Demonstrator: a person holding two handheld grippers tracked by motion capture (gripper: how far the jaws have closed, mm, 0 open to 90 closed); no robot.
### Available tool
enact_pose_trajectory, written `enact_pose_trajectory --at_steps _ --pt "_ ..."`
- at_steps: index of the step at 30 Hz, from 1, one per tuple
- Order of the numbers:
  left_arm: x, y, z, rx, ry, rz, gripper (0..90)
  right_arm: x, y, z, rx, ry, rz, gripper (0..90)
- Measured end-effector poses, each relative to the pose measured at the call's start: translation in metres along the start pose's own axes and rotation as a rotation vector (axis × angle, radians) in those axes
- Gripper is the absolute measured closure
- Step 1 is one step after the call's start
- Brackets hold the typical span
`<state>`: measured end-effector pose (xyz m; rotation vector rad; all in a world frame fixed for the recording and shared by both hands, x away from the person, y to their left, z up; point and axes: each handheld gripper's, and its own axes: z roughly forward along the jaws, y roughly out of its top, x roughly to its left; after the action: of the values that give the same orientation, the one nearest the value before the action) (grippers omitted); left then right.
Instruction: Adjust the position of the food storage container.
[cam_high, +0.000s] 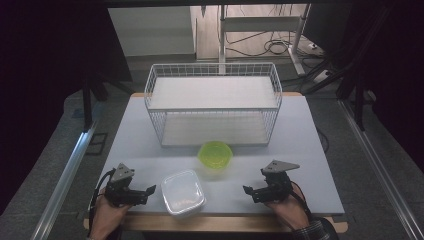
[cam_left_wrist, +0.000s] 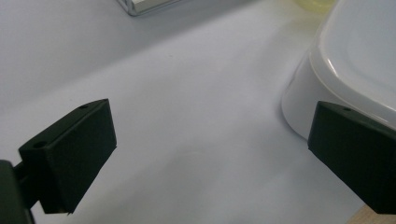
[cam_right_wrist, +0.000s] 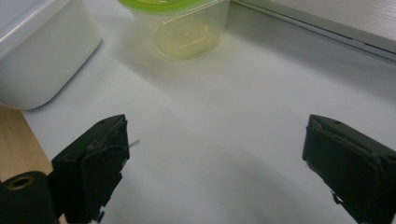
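Both tools, left (cam_high: 150, 190) & right (cam_high: 248, 191), jaws apart, flank white tub (cam_high: 183, 193) at table's (cam_high: 310, 150) near edge.

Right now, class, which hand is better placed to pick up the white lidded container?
Left. The left tool sits open right beside the white container, whose wall shows near one jaw; the right tool is farther off.

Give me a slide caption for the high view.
Two open tools, left tool and right tool, flank a white lidded container; green bowl before wire basket.
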<state>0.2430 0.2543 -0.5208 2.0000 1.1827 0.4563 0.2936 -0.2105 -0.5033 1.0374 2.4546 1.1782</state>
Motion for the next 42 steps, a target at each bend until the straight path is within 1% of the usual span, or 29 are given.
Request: enact_pose_trajectory --at_steps 4,5,6,8,10,13,16,17,18,19,20,22,23,24,26,27,28,29,31,32,34,36,37,38,40,42 --pt "-0.001 -0.001 0.003 0.0 -0.003 0.028 1.6 -0.002 0.001 -0.002 -0.01 0.006 0.007 14.5" --pt "-0.001 -0.001 0.003 0.0 -0.003 0.028 1.6 -0.002 0.001 -0.002 -0.01 0.006 0.007 14.5" --pt "-0.002 -0.002 0.004 -0.001 -0.005 0.035 1.6 -0.001 0.002 -0.001 -0.006 0.013 0.006 16.5" --pt "-0.003 -0.002 0.005 -0.002 -0.007 0.044 1.5 -0.001 0.002 -0.001 -0.002 0.014 0.005 17.2" --pt "-0.003 -0.002 0.006 -0.005 -0.007 0.053 2.0 0.001 0.002 0.001 0.015 0.023 -0.001 17.7" --pt "-0.003 -0.002 0.006 -0.014 -0.012 0.048 2.1 0.002 0.003 0.002 0.023 0.024 0.001 18.5" --pt "-0.003 -0.001 0.006 -0.029 -0.015 0.042 2.1 0.005 0.005 0.003 0.063 0.028 -0.01 22.5" --pt "-0.003 -0.001 0.006 -0.029 -0.015 0.042 2.0 0.005 0.005 0.003 0.063 0.028 -0.01 22.5" --pt "-0.003 -0.001 0.006 -0.03 -0.016 0.043 2.0 0.006 0.005 0.003 0.065 0.03 -0.016 24.9" --pt "-0.003 -0.001 0.006 -0.03 -0.017 0.046 2.0 0.008 0.007 0.003 0.071 0.053 -0.019 29.9" --pt "-0.003 -0.001 0.006 -0.03 -0.017 0.046 1.9 0.008 0.007 0.003 0.071 0.053 -0.019 29.9" --pt "-0.004 -0.001 0.006 -0.029 -0.016 0.051 1.9 0.009 0.01 0.002 0.065 0.072 -0.031 35.4" --pt "-0.004 -0.001 0.006 -0.028 -0.014 0.053 1.9 0.009 0.014 0.001 0.062 0.098 -0.036 41.8" --pt "-0.004 -0.001 0.007 -0.03 -0.01 0.058 1.8 0.009 0.016 0.001 0.059 0.107 -0.038 45.5" --pt "-0.004 -0.001 0.007 -0.027 -0.01 0.056 1.6 0.009 0.02 0.001 0.059 0.119 -0.046 51.9" --pt "-0.004 -0.001 0.007 -0.027 -0.01 0.056 1.5 0.009 0.02 0.001 0.059 0.119 -0.046 51.9" --pt "-0.004 -0.001 0.007 -0.026 -0.011 0.056 1.5 0.009 0.022 0.001 0.059 0.123 -0.052 55.5" --pt "-0.003 -0.001 0.007 -0.028 -0.015 0.054 1.4 0.01 0.024 0.001 0.056 0.128 -0.069 62.6" --pt "-0.004 -0.001 0.007 -0.03 -0.017 0.054 1.5 0.012 0.028 0.002 0.058 0.137 -0.085 68.7" --pt "-0.004 -0.001 0.007 -0.03 -0.017 0.054 1.5 0.012 0.028 0.002 0.058 0.137 -0.085 68.7" --pt "-0.004 -0.001 0.007 -0.026 -0.017 0.057 1.5 0.014 0.033 0.003 0.064 0.147 -0.102 74.0" --pt "-0.003 -0.001 0.008 -0.025 -0.02 0.056 1.5 0.015 0.038 0.005 0.067 0.15 -0.128 76.8" --pt "-0.003 -0.001 0.008 -0.025 -0.021 0.055 1.4 0.017 0.045 0.007 0.065 0.153 -0.143 79.6" --pt "-0.003 -0.001 0.008 -0.025 -0.021 0.055 1.5 0.017 0.045 0.007 0.065 0.153 -0.143 79.6" --pt "-0.003 -0.001 0.008 -0.026 -0.021 0.052 1.5 0.018 0.052 0.01 0.059 0.147 -0.154 81.8" --pt "-0.003 -0.001 0.008 -0.024 -0.02 0.052 1.6 0.019 0.059 0.013 0.05 0.157 -0.15 85.0"
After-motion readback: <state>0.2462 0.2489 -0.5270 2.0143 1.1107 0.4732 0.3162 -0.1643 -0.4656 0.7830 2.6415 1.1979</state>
